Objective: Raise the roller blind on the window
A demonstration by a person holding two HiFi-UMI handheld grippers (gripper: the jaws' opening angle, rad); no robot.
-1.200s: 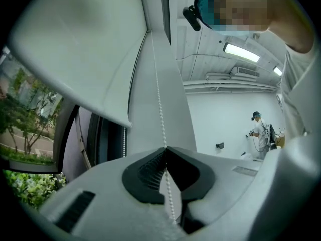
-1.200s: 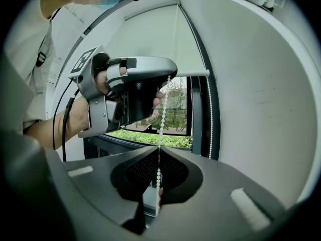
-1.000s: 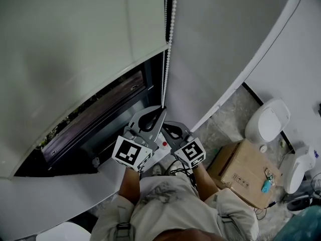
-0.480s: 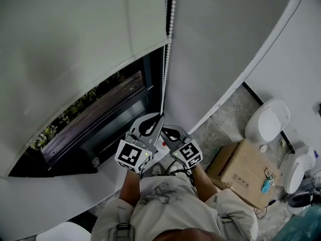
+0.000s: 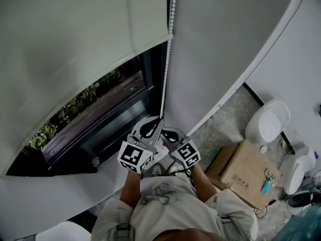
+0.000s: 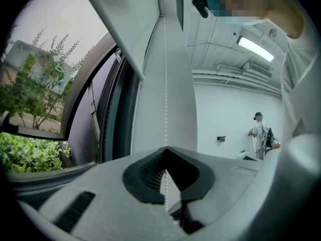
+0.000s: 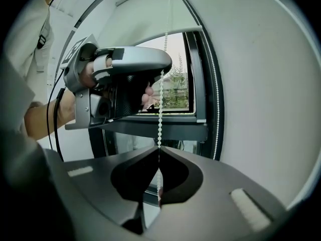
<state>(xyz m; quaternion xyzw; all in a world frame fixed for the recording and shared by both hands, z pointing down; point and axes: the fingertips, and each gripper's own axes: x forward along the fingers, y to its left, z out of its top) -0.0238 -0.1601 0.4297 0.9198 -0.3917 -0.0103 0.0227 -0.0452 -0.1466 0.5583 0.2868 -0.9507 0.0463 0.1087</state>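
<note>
Roller blind (image 5: 75, 39) link: moved by its bead chain (image 5: 168, 69), which both claws hold.
Left claw (image 6: 165, 147): tips closed together on the chain, which runs taut up from them beside the window (image 5: 100, 129). This is the higher of the two.
Right claw (image 7: 159, 148): also pinched shut on the same strand, just below the left claw (image 5: 159, 120) and close to the window's sill (image 5: 115, 167).
Second strand (image 7: 216, 84): hangs free against the window's right frame, with neither claw on it.
Blind position: its bottom edge sits partway up the window. The lower glass is uncovered and greenery shows through, so the raise looks begun but not finished.
Risk: only the tips hold the thin beads, so a sideways tug could let the chain slip out. Letting go with both claws at once could let the blind creep back down.
Room: both claws are low against the window, with little downward travel left before the sill and the person's body. Above them the chain is clear for a fresh grip. The wall (image 5: 210, 59) right of the window closes off that side, while the cardboard box (image 5: 241, 172) is well away from it.
</note>
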